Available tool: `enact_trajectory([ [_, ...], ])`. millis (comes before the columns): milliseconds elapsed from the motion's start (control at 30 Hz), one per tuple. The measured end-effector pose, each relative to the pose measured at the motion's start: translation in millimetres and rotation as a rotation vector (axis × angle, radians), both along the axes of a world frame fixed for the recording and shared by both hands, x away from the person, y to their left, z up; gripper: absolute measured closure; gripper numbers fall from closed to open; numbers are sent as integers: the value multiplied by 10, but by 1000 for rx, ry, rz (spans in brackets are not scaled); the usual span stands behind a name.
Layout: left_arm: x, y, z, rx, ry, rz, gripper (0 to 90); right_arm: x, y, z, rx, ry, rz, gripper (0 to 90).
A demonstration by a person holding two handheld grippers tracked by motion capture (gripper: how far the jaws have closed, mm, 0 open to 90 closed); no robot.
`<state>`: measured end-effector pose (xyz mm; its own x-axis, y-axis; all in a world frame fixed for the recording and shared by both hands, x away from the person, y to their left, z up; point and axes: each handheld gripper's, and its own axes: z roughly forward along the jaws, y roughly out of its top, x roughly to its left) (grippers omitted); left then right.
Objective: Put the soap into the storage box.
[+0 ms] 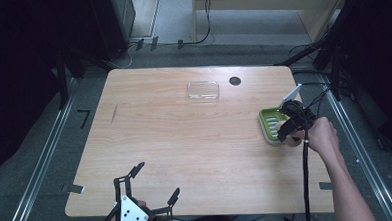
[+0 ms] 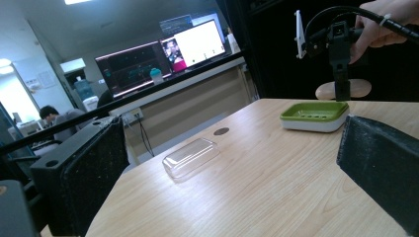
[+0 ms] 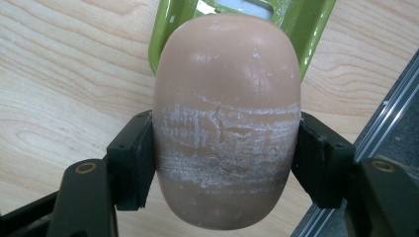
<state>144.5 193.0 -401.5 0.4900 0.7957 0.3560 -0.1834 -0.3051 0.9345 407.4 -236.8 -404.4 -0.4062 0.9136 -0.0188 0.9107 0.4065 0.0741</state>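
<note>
A tan oval bar of soap [image 3: 225, 123], scuffed with white marks, is clamped between the jaws of my right gripper [image 3: 225, 158]. It hangs just above the near end of a green and white soap dish [image 1: 272, 123] at the table's right edge. In the left gripper view the soap [image 2: 341, 90] shows behind the soap dish [image 2: 314, 115], under the right gripper [image 2: 340, 84]. A clear plastic lid [image 1: 203, 90] lies at the back middle of the table. My left gripper [image 1: 149, 185] hovers open over the table's front edge with nothing between its jaws.
A dark round hole [image 1: 235, 81] sits in the wooden table [image 1: 185, 141] right of the lid. The right gripper's cable [image 1: 305, 181] trails down along the forearm. Metal rails [image 1: 355, 133] run beside the table on the floor.
</note>
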Motion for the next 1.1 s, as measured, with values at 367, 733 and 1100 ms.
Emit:
enact_trajectory([
  [367,-1,0,0,0,0,0,0,76,-29,-3,15,-17,-21,334],
  [733,-1,1,-1,-1,1,4,0,160,-29,-12,35,-42,-36,334],
  [1100,0,-2,-1,1,1,0,0,214,-25,-44,52,-62,-50,334],
])
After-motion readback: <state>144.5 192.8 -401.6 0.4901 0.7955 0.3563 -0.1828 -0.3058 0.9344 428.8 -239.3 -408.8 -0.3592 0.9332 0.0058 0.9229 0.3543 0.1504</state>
